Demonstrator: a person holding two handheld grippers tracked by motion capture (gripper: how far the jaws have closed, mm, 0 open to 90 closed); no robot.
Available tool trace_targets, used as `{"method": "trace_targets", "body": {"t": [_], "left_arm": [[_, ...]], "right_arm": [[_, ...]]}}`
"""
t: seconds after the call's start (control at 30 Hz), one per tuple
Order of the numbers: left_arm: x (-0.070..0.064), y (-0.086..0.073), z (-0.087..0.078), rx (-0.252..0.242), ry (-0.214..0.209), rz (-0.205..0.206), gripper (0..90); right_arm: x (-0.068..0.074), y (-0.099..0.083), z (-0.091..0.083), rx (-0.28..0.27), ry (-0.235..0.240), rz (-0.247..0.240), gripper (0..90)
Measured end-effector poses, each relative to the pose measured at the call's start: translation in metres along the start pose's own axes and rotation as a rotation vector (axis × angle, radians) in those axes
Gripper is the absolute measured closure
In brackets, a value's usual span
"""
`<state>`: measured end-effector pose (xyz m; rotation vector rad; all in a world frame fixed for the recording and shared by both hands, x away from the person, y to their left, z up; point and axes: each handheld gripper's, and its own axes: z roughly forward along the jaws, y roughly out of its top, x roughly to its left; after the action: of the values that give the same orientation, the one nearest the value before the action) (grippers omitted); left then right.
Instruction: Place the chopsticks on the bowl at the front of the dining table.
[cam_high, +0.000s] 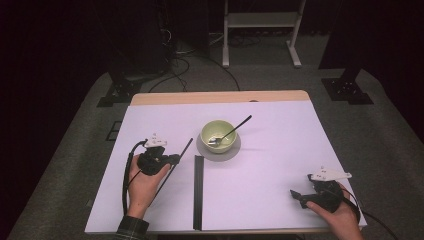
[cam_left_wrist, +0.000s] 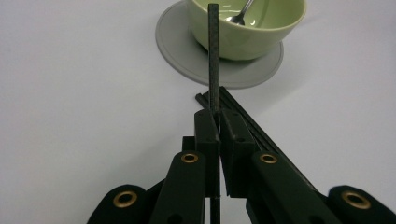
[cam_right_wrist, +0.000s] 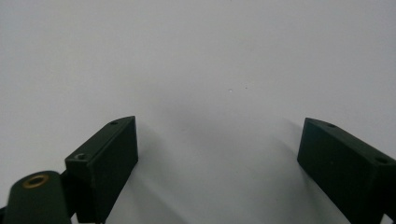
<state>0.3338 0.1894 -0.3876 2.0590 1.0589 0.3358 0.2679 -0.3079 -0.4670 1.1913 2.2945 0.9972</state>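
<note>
My left gripper (cam_high: 175, 159) (cam_left_wrist: 217, 117) is shut on a thin black stick (cam_high: 186, 148) (cam_left_wrist: 213, 56), which slants up toward the bowl and sticks out behind the hand. A row of black sticks (cam_high: 198, 192) (cam_left_wrist: 243, 117) lies flat on the white sheet just right of it, below the jaws in the left gripper view. A pale green bowl (cam_high: 218, 134) (cam_left_wrist: 261, 32) stands on a grey coaster (cam_high: 231, 150) (cam_left_wrist: 180, 49), with a black-handled spoon (cam_high: 236, 128) (cam_left_wrist: 237, 17) in it. At the front right my right gripper (cam_high: 298, 195) (cam_right_wrist: 217, 154) rests open over bare sheet.
The white sheet (cam_high: 270, 160) covers most of the table; a strip of bare wood (cam_high: 220, 97) shows at the far edge. Beyond the table are dark stands, floor cables and a white frame (cam_high: 260, 30).
</note>
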Motion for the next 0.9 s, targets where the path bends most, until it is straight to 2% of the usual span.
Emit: {"method": "trace_targets", "body": {"t": [0.63,0.9], "left_arm": [[-0.004,0.035,0.016,-0.006,-0.026,0.005,86.6],[-0.008,0.048,0.026,-0.007,-0.041,-0.007,86.5]], "right_arm": [[0.000,0.000,0.000,0.000,0.000,-0.001,10.6],[0.000,0.000,0.000,0.000,0.000,0.000,10.6]]}}
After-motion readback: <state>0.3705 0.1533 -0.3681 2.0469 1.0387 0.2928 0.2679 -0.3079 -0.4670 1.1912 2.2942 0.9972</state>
